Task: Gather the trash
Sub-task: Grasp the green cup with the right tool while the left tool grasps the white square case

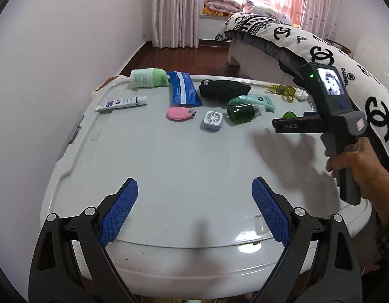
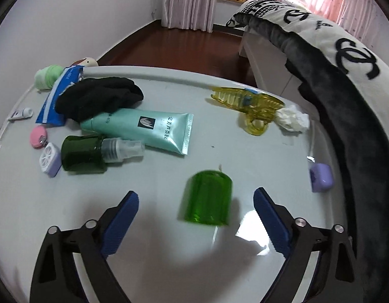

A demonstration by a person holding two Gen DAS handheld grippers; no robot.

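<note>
A crumpled white tissue [image 2: 293, 120] lies at the far right of the white table [image 2: 144, 227], touching a yellow hair claw [image 2: 250, 108]. A clear green cap [image 2: 207, 198] lies on its side on the table. My right gripper [image 2: 195, 197] is open, and the cap sits between its blue pads [image 2: 270, 222] without touching either. My left gripper [image 1: 194, 186] is open over the bare near part of the table [image 1: 182, 151], with nothing between its fingers. In the left wrist view the tissue [image 1: 301, 94] shows at the far right, behind the right tool held by a hand [image 1: 366, 174].
Toiletries crowd the far side: a teal tube [image 2: 149, 128], a dark green spray bottle [image 2: 86, 154], a black cloth [image 2: 98, 98], a blue pack [image 1: 184, 91], a pink clipper [image 1: 179, 113] and a lilac case [image 2: 320, 176]. A bed with a patterned quilt [image 2: 345, 50] borders the table's right edge.
</note>
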